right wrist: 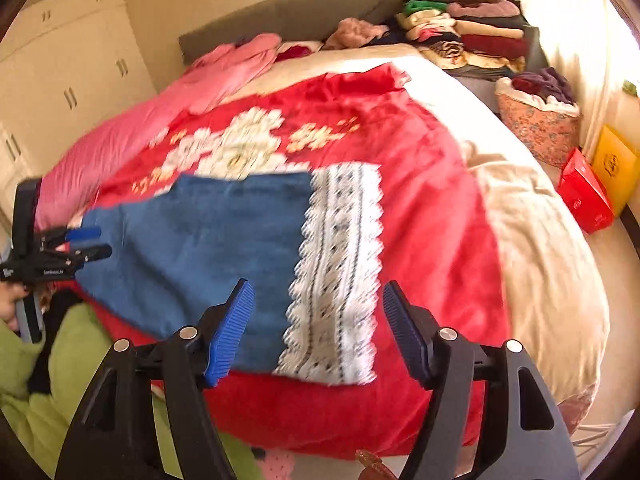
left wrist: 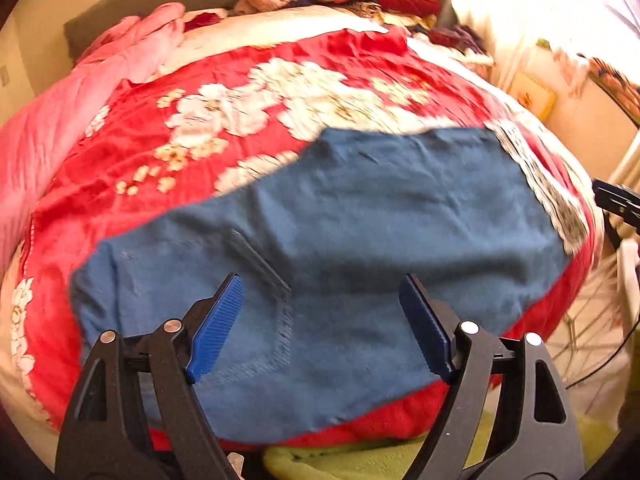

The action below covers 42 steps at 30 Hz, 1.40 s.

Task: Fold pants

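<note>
Bedroom, cluttered bed (right wrist: 540,264) with a red floral blanket (right wrist: 424,184) spread over it, clothes stacked (right wrist: 472,28) by the headboard. Blue pants (left wrist: 360,240) lying flat on the blanket near the front edge, lace-trimmed cuff (right wrist: 340,272) off to the right end, looks like already folded once lengthwise. Left tool (left wrist: 320,320) hanging over the pants, jaws spread wide, nothing between them. Right tool (right wrist: 316,328) same deal over the cuff end, jaws apart and gripping nothing.

Stuff that could go sideways from here, just guessing:
- grabbing only the top layer of denim, so the fold peels apart when lifted
- pinching the fluffy blanket along with the pants, dragging everything
- lace snagging on the ribbed blue pads (right wrist: 230,330)
- pants sitting close to the bed edge, so one sloppy tug could slide them onto the floor
- uneven grips giving a crooked fold
</note>
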Motion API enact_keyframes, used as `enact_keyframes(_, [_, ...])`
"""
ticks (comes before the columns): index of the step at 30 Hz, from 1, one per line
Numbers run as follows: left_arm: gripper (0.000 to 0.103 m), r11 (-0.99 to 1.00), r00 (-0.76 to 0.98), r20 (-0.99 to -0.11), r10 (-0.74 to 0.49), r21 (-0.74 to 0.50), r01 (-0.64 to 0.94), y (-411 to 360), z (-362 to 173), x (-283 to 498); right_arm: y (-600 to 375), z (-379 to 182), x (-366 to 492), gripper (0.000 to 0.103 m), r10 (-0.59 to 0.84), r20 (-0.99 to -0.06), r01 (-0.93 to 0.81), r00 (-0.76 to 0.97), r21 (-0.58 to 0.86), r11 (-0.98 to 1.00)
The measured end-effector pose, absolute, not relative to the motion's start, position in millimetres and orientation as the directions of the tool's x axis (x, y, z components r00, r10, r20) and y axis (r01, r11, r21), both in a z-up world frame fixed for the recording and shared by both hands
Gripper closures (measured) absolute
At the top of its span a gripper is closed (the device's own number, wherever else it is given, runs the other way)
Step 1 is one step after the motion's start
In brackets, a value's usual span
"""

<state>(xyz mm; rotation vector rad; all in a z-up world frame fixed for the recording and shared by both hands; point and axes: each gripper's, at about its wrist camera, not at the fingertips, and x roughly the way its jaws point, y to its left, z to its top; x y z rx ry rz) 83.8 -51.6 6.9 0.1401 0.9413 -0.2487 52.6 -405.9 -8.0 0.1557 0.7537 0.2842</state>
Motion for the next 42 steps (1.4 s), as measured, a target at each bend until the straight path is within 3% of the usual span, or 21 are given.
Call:
enact_keyframes(8, [0.028,0.964,0.605,-0.782,-0.146,0.024,0.264,-45,38,117,-425,8,99,0.037,0.311,-0.617,-0.162,0.723,0.287,0.944])
enact_keyframes(15, [0.024,0.936,0.616,-0.760,-0.207,0.030,0.351,-72,49,162,-432,-18,173,0.038,0.348,-0.679,-0.124,0.646,0.357,0.926])
enact_keyframes(20, [0.024,0.908,0.548,-0.795,-0.260,-0.007,0.420,-96,24,199,-427,-38,207,0.043,0.360,-0.720,-0.121,0.593,0.363,0.924])
enact_keyframes(24, [0.024,0.908,0.505,-0.836,-0.214,0.021,0.419,-108,-9,227,-423,-56,224,0.044,0.368,-0.747,-0.133,0.554,0.357,0.925])
enact_keyframes(28, [0.024,0.918,0.449,-0.861,-0.238,-0.049,0.393,-104,-36,244,-418,-64,227,0.055,0.384,-0.743,-0.171,0.549,0.350,0.921])
enact_keyframes(31, [0.033,0.920,0.419,-0.873,-0.251,-0.081,0.383,-106,-52,240,-410,-64,222,0.069,0.412,-0.732,-0.228,0.543,0.344,0.911])
enact_keyframes(32, [0.042,0.920,0.426,-0.869,-0.253,-0.080,0.384,-106,-52,237,-405,-65,220,0.071,0.417,-0.733,-0.251,0.537,0.333,0.909])
enact_keyframes(33, [0.057,0.918,0.426,-0.864,-0.268,-0.094,0.386,-107,-51,234,-401,-66,218,0.074,0.415,-0.737,-0.267,0.534,0.319,0.909])
enact_keyframes(34, [0.067,0.917,0.427,-0.861,-0.277,-0.103,0.386,-107,-48,232,-397,-65,216,0.077,0.410,-0.739,-0.285,0.534,0.300,0.910])
enact_keyframes(35, [0.089,0.915,0.429,-0.859,-0.281,-0.106,0.388,-108,-46,229,-393,-63,213,0.078,0.407,-0.738,-0.304,0.539,0.281,0.911])
enact_keyframes(36, [0.099,0.916,0.433,-0.859,-0.274,-0.097,0.388,-110,-43,225,-393,-61,212,0.082,0.416,-0.732,-0.309,0.540,0.288,0.907])
enact_keyframes(42, [0.101,0.920,0.500,-0.829,-0.250,-0.041,0.390,-114,-14,219,-411,-11,205,0.087,0.459,-0.636,-0.353,0.620,0.297,0.887])
